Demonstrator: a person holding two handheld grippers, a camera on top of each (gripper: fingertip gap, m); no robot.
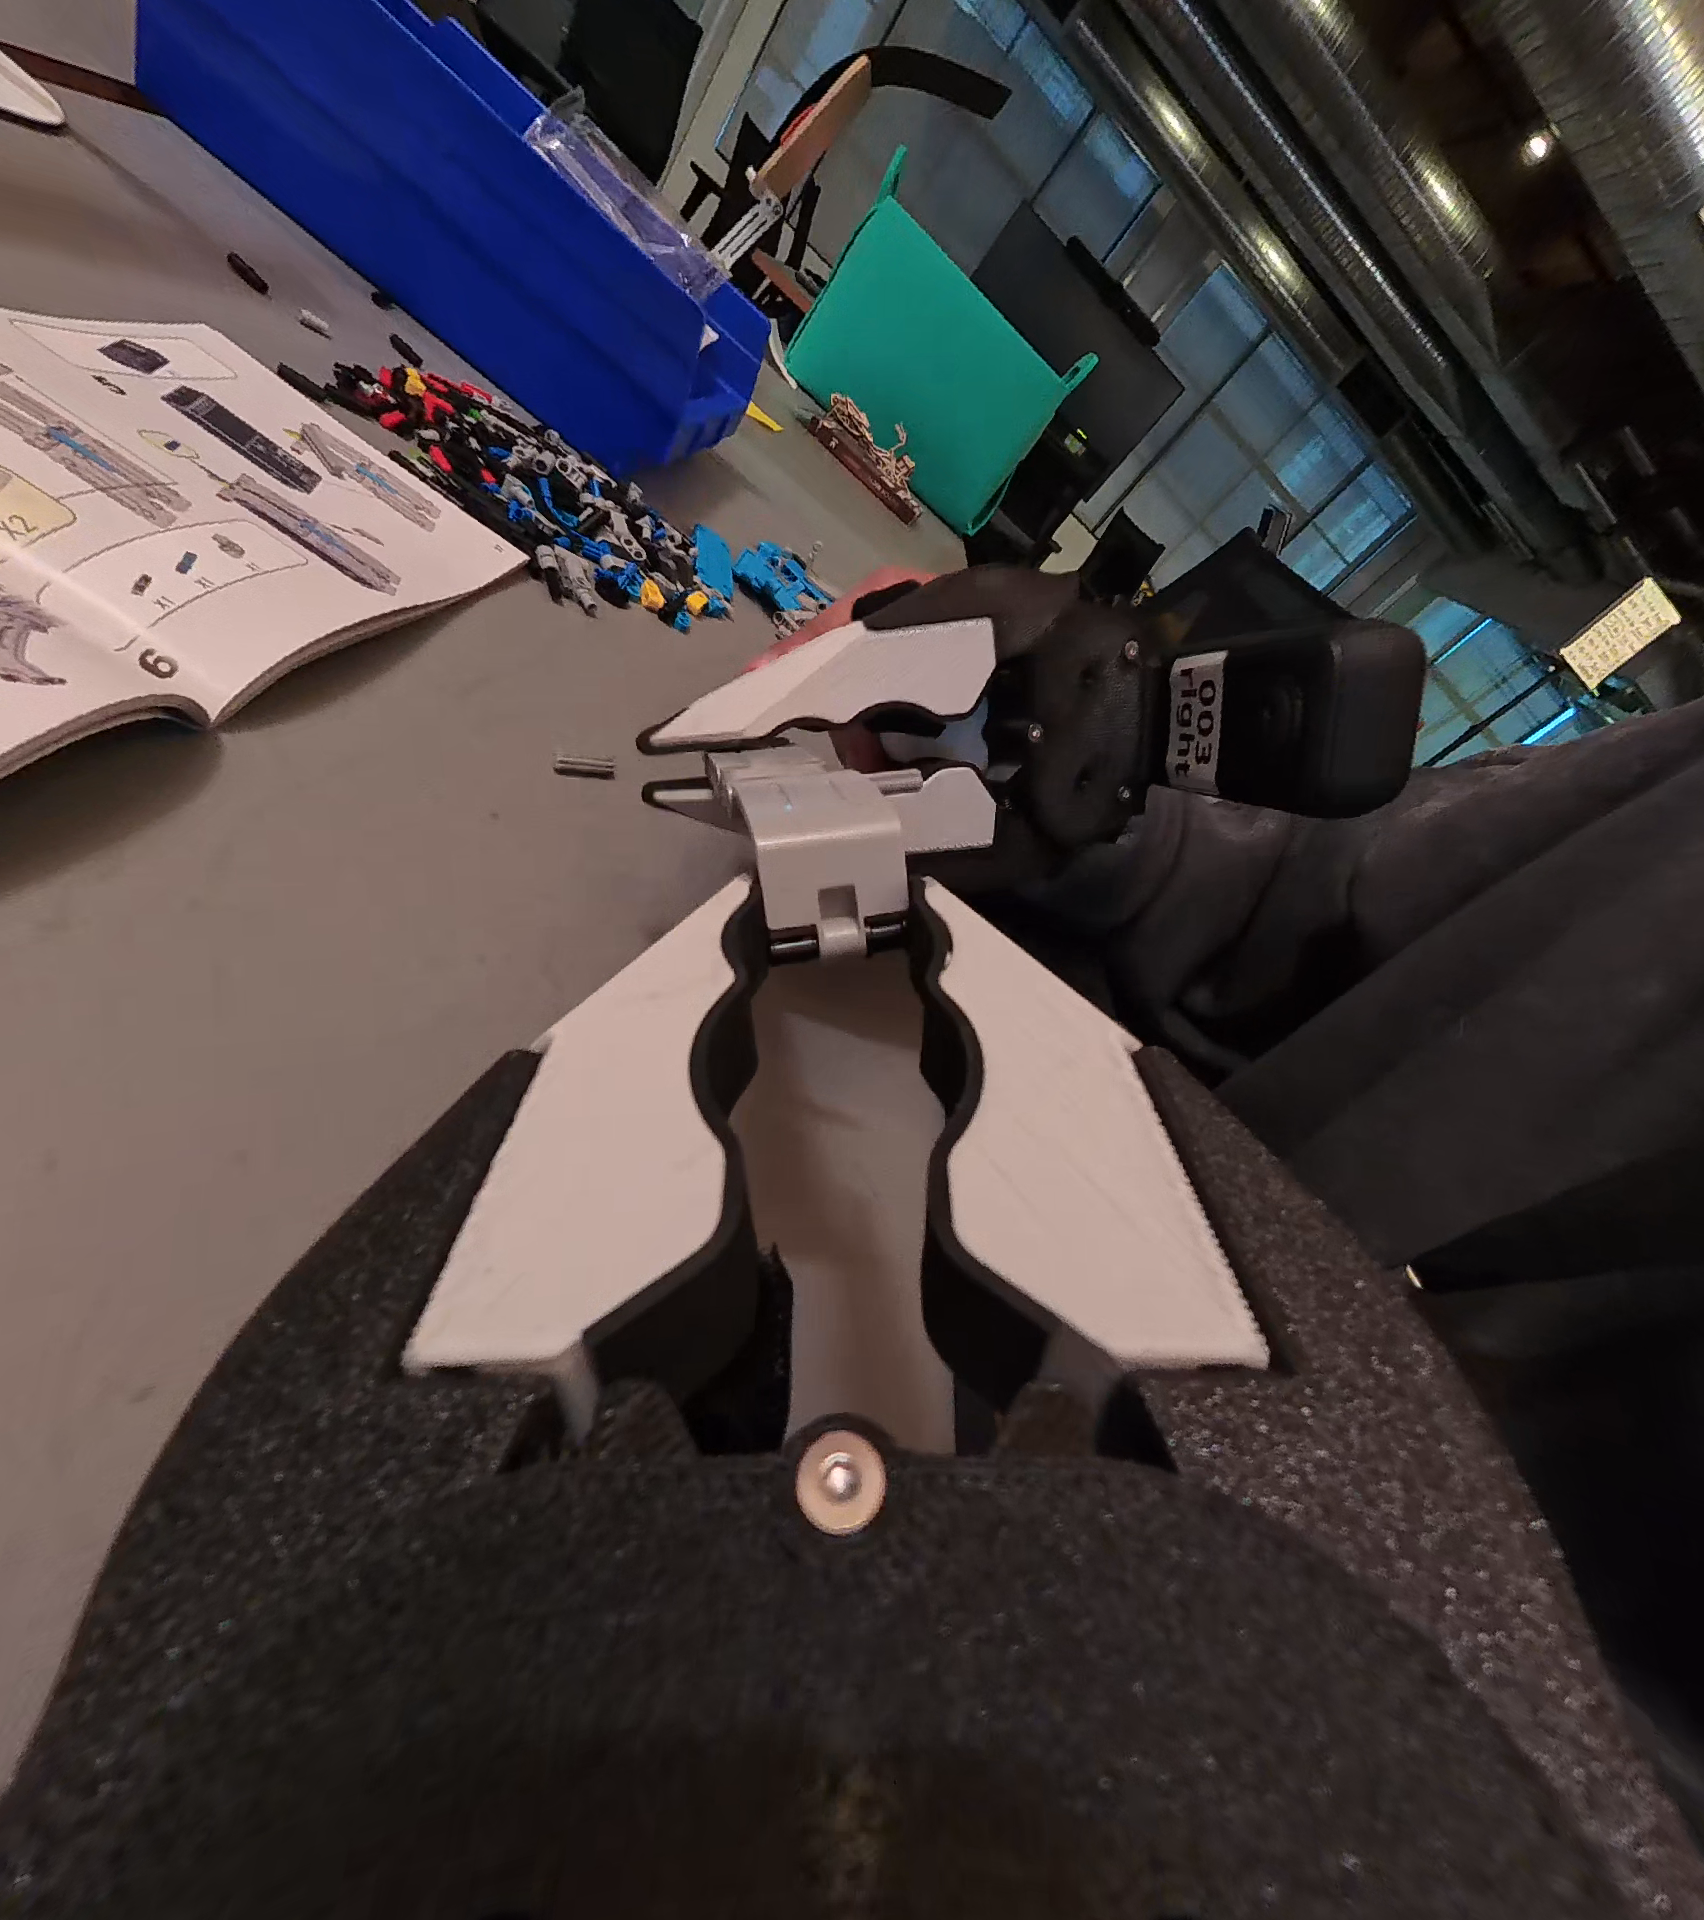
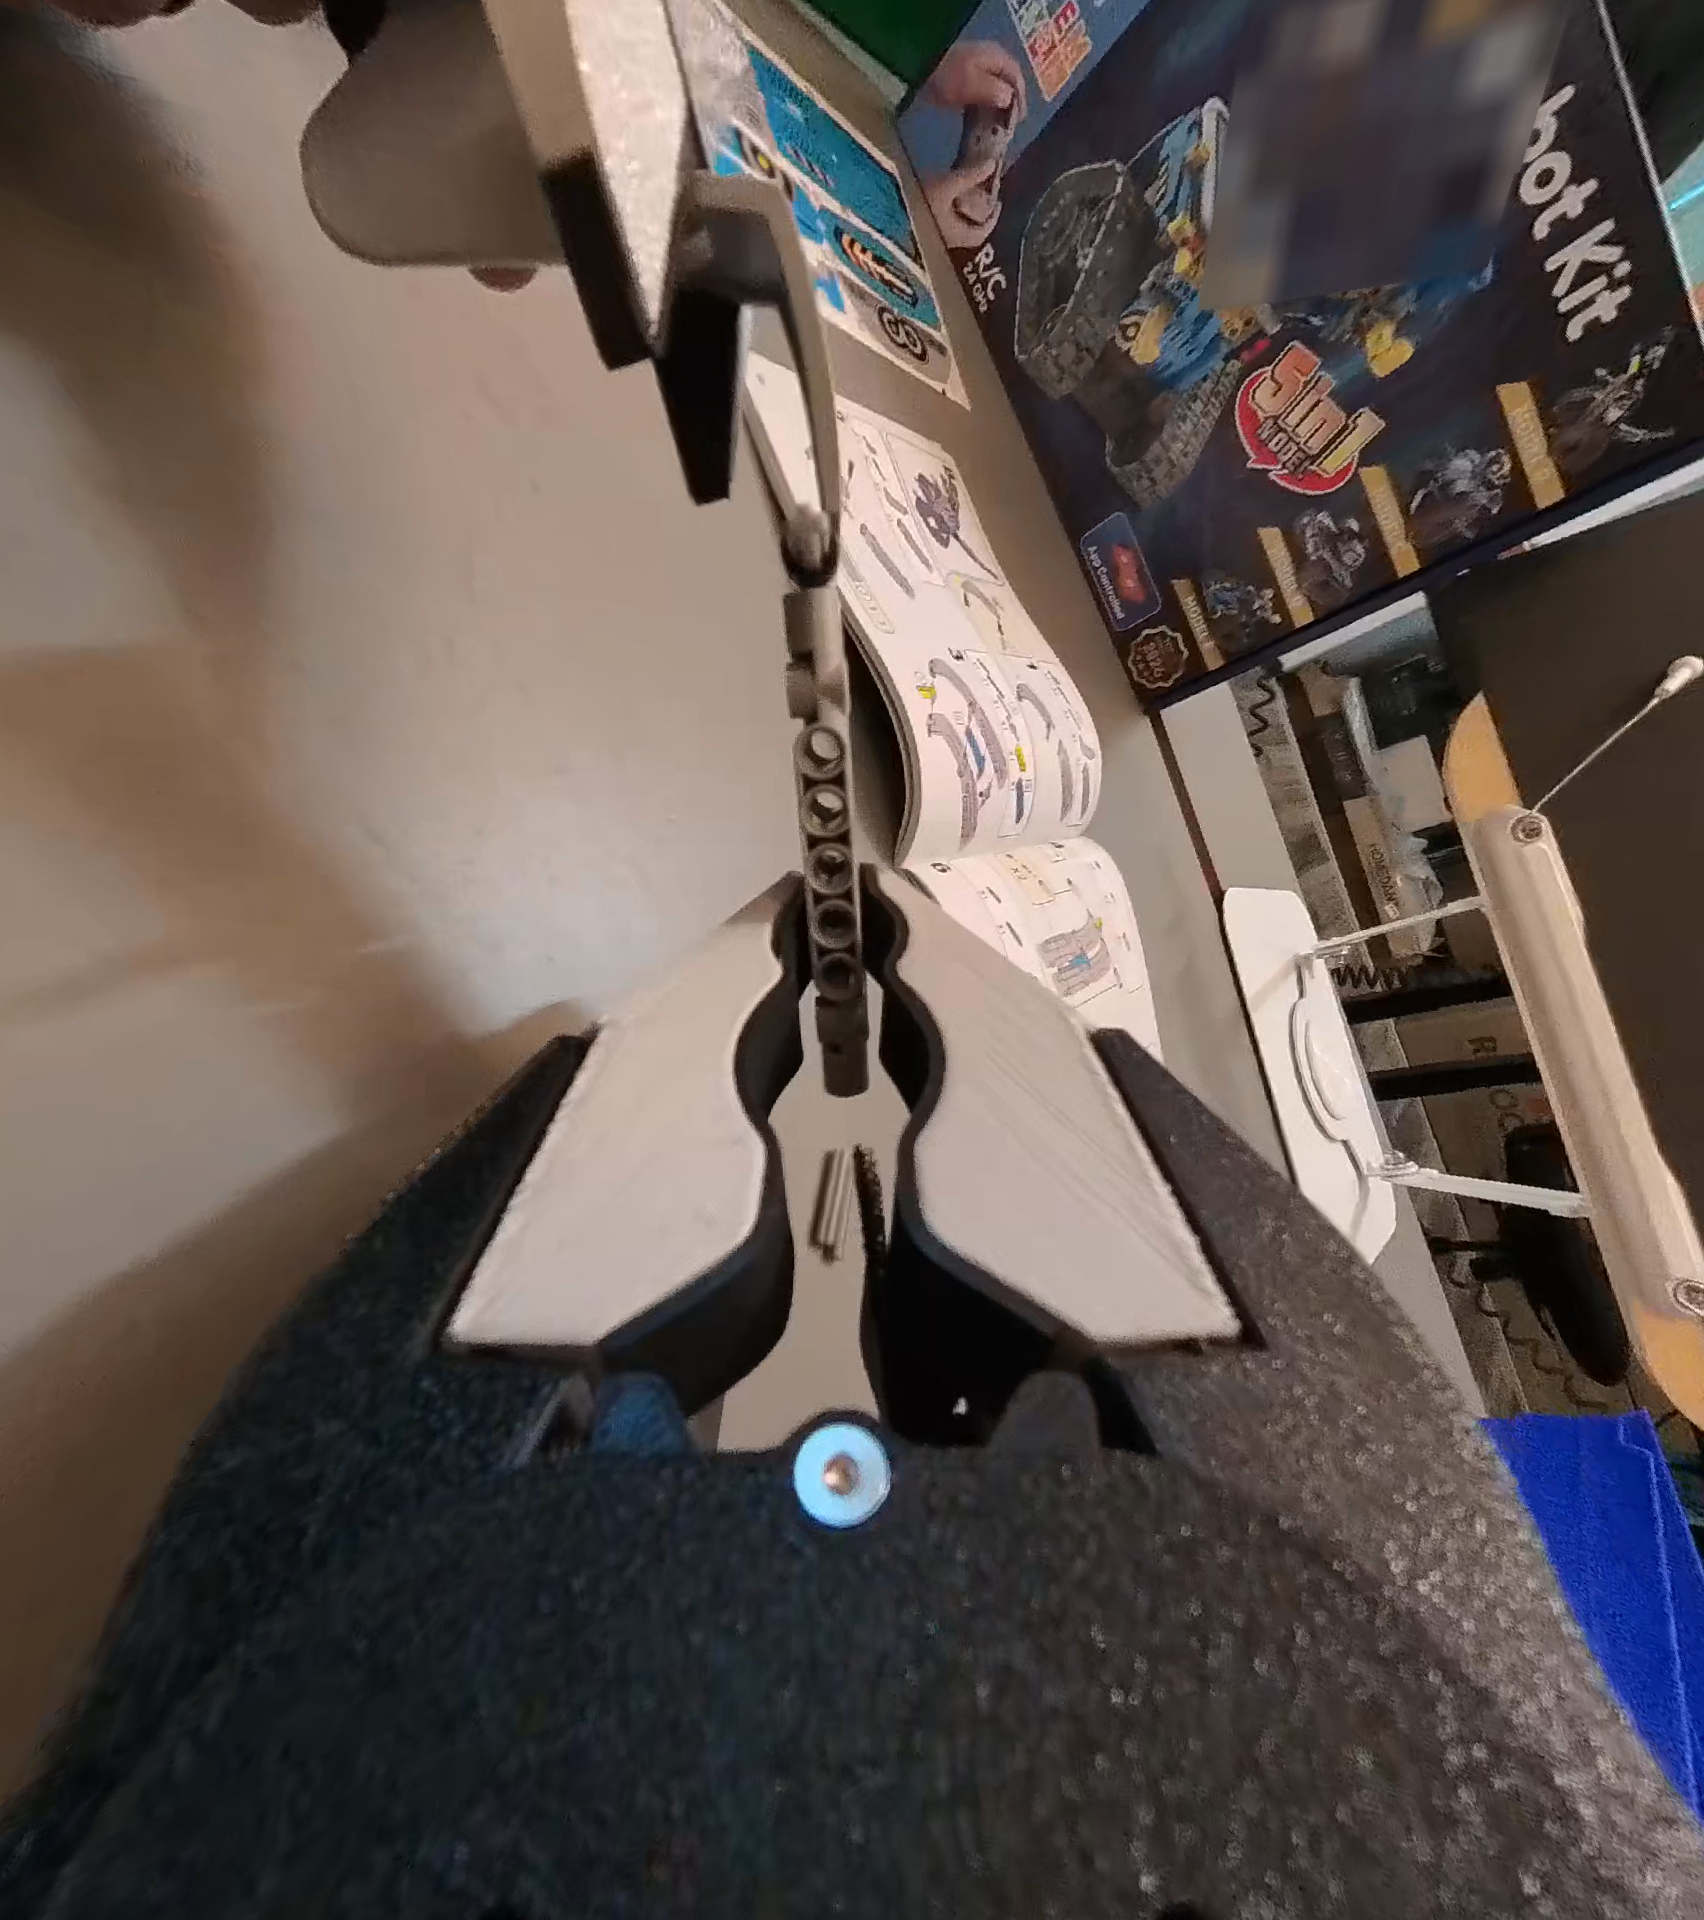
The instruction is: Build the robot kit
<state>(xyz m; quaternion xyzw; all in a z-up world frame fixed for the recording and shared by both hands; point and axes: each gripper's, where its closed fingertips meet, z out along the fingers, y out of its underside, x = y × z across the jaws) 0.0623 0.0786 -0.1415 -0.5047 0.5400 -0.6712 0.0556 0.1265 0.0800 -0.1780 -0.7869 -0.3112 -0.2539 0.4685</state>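
My left gripper (image 1: pixel 840 902) is shut on the wide light-grey end of a grey brick assembly (image 1: pixel 822 821), held just above the grey table (image 1: pixel 256 1039). My right gripper (image 1: pixel 648 767) comes in from the right and is shut on the assembly's other end. In the right wrist view, my right gripper (image 2: pixel 835 891) clamps a dark grey beam with holes (image 2: pixel 825 800). The beam joins a curved grey piece (image 2: pixel 801 343) held by the left gripper's fingers (image 2: pixel 640 187). A short grey axle (image 1: pixel 583 766) lies on the table beside the right fingertips and shows again in the right wrist view (image 2: pixel 832 1205).
An open instruction booklet (image 1: pixel 152 520) lies to the left, with a pile of small coloured parts (image 1: pixel 557 499) beyond it. A blue bin (image 1: pixel 432 208) and a green bag (image 1: pixel 921 364) stand farther back. A kit box (image 2: pixel 1347 312) and a sticker sheet (image 2: pixel 827 208) are nearby. A person's dark clothing (image 1: pixel 1450 1039) is on the right. The gap from one gripper's tips to the other's is roughly 8 cm.
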